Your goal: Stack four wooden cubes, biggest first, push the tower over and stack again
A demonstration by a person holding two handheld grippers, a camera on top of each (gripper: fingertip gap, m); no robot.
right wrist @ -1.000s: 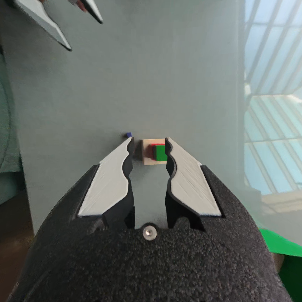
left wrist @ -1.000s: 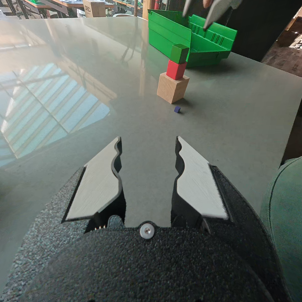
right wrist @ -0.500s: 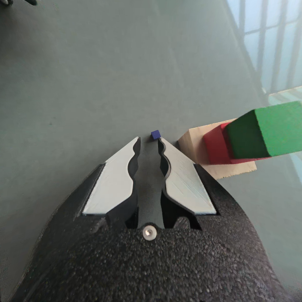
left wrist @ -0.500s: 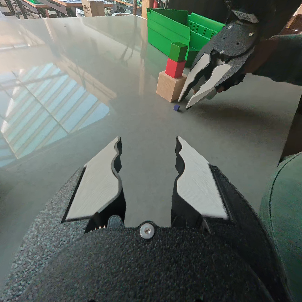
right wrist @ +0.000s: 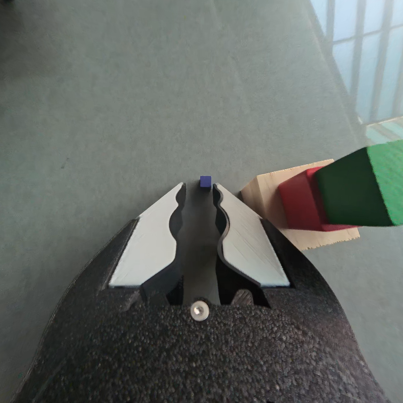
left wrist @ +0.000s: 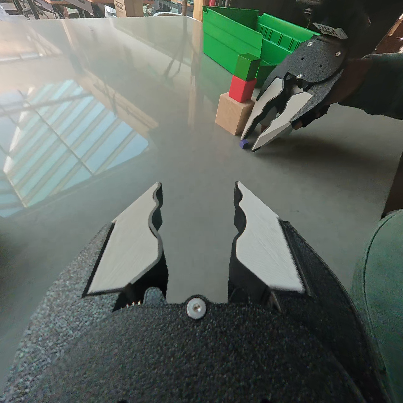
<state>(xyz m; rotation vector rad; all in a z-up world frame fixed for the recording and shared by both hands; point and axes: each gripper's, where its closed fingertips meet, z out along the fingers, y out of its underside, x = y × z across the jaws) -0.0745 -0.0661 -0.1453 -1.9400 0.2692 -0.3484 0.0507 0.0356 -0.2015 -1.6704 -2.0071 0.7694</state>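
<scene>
A tiny blue cube (right wrist: 205, 181) lies on the grey table just ahead of my right gripper (right wrist: 198, 185), whose fingers are a narrow gap apart and empty, tips down at the table. The cube sits between the tips, nearer the right one. In the left wrist view the right gripper (left wrist: 248, 144) points down at the blue cube (left wrist: 243, 144). Beside it stands a stack: a wooden block (left wrist: 233, 116), a red cube (left wrist: 242, 88) on it and a green cube (left wrist: 247, 66) on top. My left gripper (left wrist: 198, 185) is open and empty over bare table.
Green plastic bins (left wrist: 235, 41) stand behind the stack at the table's far right. The stack is close to the right of my right gripper (right wrist: 327, 202). A green sleeve (left wrist: 379, 294) shows at the right edge. The table's right edge is near. Spacing between my two grippers at the tips: around 20 cm. My left tips are about 20 cm from the wooden block (left wrist: 233, 116), my right tips only 4 cm.
My right gripper came down from above the stack to the table beside it, narrowed its fingers, and moved forward to the blue cube. My left gripper has stayed still.
</scene>
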